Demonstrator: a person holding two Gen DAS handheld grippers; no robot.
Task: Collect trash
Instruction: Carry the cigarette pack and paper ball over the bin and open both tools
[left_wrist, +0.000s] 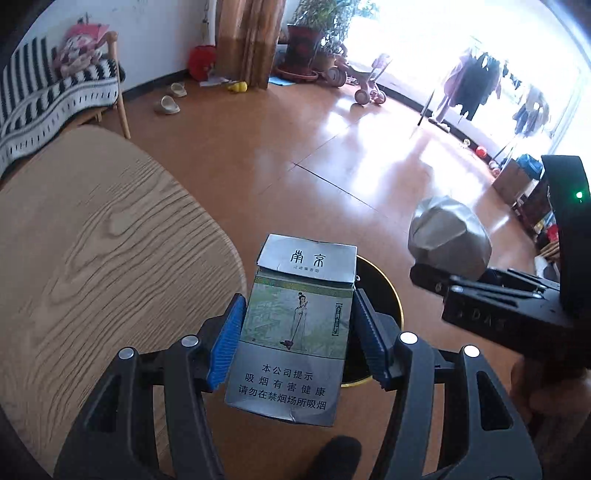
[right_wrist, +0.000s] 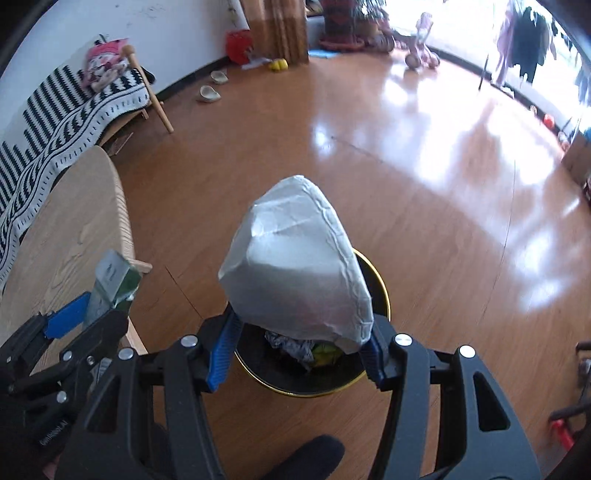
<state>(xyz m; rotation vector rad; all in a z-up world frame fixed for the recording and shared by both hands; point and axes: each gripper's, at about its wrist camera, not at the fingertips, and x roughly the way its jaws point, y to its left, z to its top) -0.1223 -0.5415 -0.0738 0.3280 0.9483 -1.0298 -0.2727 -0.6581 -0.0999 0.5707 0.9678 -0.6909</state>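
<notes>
Glossy orange-brown floor (right_wrist: 424, 206) fills both views, bright with glare from the windows along the far side, where clothes hang on a rack (left_wrist: 476, 81) and potted plants (left_wrist: 317, 33) stand beside a curtain. Against the white wall sits a wooden bench draped in a black-and-white patterned blanket (left_wrist: 40, 92), a doll lying on it, with a pair of slippers (left_wrist: 168, 103) on the floor just beyond its end. A pale wooden table (left_wrist: 92, 251) with a rounded edge takes up the left of both views. The left gripper (left_wrist: 295, 332) clamps a flattened cigarette pack (left_wrist: 295, 321) by its two long sides, blue pads pressed against it, the flip lid pointing away from the camera; the pack hangs past the table's rounded edge, over the near rim of a black trash bin with a gold rim (right_wrist: 382, 295) that stands on the floor. The right gripper (right_wrist: 299, 347) grips a crumpled white paper wad (right_wrist: 299, 266) at its lower end, and the wad sits directly above the bin's opening. Inside the bin, crumpled foil and yellow-green scraps (right_wrist: 314, 350) are visible. The two grippers are close side by side, the left one nearer the table edge.
</notes>
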